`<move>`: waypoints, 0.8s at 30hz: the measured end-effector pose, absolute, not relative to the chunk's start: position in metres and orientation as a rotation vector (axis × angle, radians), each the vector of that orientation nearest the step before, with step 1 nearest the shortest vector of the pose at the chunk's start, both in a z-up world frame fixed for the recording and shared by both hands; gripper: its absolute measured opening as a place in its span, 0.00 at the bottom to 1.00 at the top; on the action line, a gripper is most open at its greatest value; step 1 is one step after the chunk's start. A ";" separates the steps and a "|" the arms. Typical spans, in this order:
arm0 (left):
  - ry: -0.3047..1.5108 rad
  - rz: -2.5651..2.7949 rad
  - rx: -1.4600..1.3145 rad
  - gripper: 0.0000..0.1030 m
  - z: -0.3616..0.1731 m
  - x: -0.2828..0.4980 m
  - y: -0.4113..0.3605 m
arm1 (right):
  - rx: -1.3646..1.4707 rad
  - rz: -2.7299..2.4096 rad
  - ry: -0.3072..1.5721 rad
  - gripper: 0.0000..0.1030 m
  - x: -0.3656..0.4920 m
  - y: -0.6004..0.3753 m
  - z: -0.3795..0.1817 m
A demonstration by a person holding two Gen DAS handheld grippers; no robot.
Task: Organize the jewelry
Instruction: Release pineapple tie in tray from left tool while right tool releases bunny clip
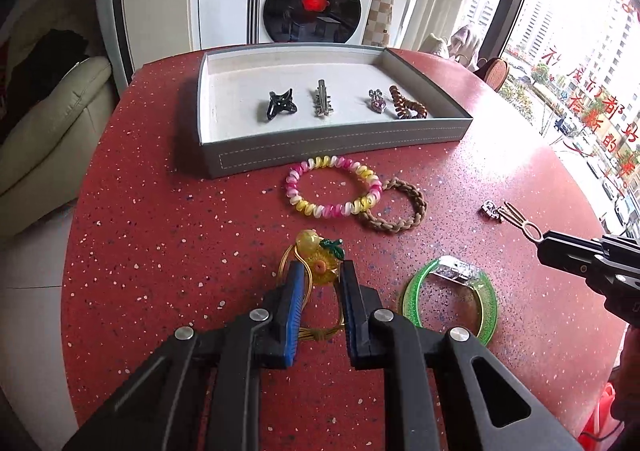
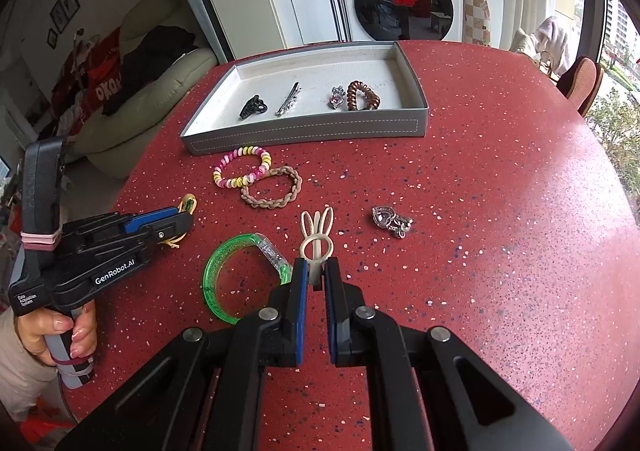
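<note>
My left gripper (image 1: 322, 271) stands low over the red table, its blue pads closed against a yellow fruit-shaped hair tie (image 1: 320, 251) with a green leaf and a gold elastic loop. In the right wrist view that left gripper (image 2: 182, 217) shows the yellow ornament (image 2: 188, 204) poking past its tips. My right gripper (image 2: 316, 271) is shut on the stem of a beige rabbit-ear hair clip (image 2: 316, 235), held just above the table. A grey tray (image 1: 320, 155) with a white floor stands at the back, holding a black claw clip (image 1: 280, 105), a silver clip (image 1: 322, 99), a purple gem clip (image 1: 377, 101) and a brown coil tie (image 1: 406, 104).
Loose on the table lie a pink-yellow coil tie (image 1: 334, 187), a beige braided tie (image 1: 396, 207), a green glitter bangle (image 1: 452, 291) and a silver rhinestone piece (image 2: 392, 221). The round table's edge curves off left and right. A sofa and a washing machine stand behind.
</note>
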State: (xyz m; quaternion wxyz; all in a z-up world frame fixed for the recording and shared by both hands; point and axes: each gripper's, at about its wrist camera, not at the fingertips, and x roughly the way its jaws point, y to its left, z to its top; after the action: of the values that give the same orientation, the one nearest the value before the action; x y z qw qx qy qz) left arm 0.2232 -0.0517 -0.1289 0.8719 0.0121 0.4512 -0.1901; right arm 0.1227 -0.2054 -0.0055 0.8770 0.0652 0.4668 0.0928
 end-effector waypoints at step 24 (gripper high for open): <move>0.827 -0.349 -0.033 0.35 -0.021 0.323 -0.027 | 0.158 0.201 0.916 0.09 0.266 -0.202 0.032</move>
State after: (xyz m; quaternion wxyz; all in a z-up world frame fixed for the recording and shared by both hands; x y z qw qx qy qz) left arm 0.3230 -0.0269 -0.0212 0.9009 -0.0160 0.3995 -0.1689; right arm 0.2661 -0.2020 0.0318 0.8891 0.0761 0.4409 0.0968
